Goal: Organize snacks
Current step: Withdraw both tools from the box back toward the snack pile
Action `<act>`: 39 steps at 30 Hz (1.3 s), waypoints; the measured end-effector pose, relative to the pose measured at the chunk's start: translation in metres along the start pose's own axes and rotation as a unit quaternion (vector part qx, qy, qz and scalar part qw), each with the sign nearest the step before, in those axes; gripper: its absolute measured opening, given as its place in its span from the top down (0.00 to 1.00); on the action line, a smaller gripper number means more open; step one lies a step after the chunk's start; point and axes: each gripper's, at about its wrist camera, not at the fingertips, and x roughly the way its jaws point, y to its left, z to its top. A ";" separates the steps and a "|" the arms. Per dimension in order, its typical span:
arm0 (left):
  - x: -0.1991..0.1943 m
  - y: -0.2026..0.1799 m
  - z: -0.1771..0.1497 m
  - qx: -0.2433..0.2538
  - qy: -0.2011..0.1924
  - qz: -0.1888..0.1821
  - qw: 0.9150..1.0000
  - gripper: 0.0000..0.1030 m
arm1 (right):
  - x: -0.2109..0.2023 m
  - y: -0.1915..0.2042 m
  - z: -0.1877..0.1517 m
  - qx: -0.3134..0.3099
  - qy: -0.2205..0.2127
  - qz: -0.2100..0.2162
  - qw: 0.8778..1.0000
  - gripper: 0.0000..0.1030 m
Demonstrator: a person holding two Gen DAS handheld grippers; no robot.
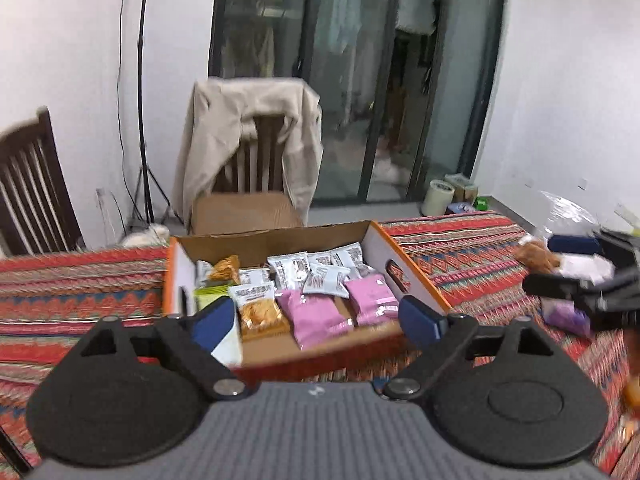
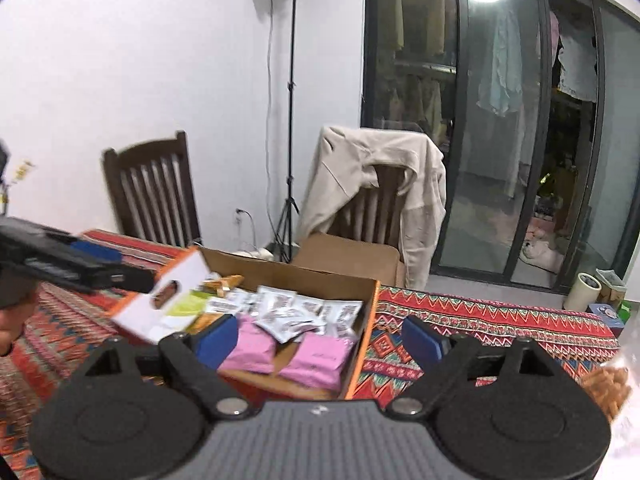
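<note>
Corrugated cardboard box (image 1: 384, 240) with a glossy white printed outside; glossy plastic snack packets (image 1: 316, 316) inside — pink, white, clear. Woven patterned tablecloth (image 1: 472, 248) — matt. Dark wooden chair (image 2: 154, 188); beige cloth jacket (image 2: 424, 200).

snack packets (image 1: 316, 280) in box (image 1: 416, 276); box on table (image 1: 472, 256) | chair (image 1: 256, 152) behind box

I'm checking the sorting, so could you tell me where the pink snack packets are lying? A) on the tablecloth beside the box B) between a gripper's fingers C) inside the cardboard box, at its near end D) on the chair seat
C: the pink packets lie inside the cardboard box, at its near end.
</note>
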 end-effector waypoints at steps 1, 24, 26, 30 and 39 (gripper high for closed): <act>-0.020 -0.003 -0.010 0.009 -0.013 0.008 1.000 0.11 | -0.018 0.004 -0.007 0.005 -0.005 0.007 1.000 0.09; -0.254 -0.061 -0.266 -0.014 -0.045 0.116 0.992 0.00 | -0.239 0.101 -0.232 0.067 0.032 0.022 0.997 0.00; -0.259 -0.060 -0.271 -0.020 -0.044 0.111 0.993 0.00 | -0.246 0.104 -0.244 0.073 0.043 0.026 0.996 0.00; -0.262 -0.061 -0.271 -0.024 -0.048 0.116 0.992 0.00 | -0.253 0.105 -0.252 0.084 0.040 0.016 0.996 0.00; -0.253 -0.062 -0.265 -0.019 -0.051 0.101 0.993 0.00 | -0.251 0.100 -0.247 0.094 0.032 0.008 0.995 0.00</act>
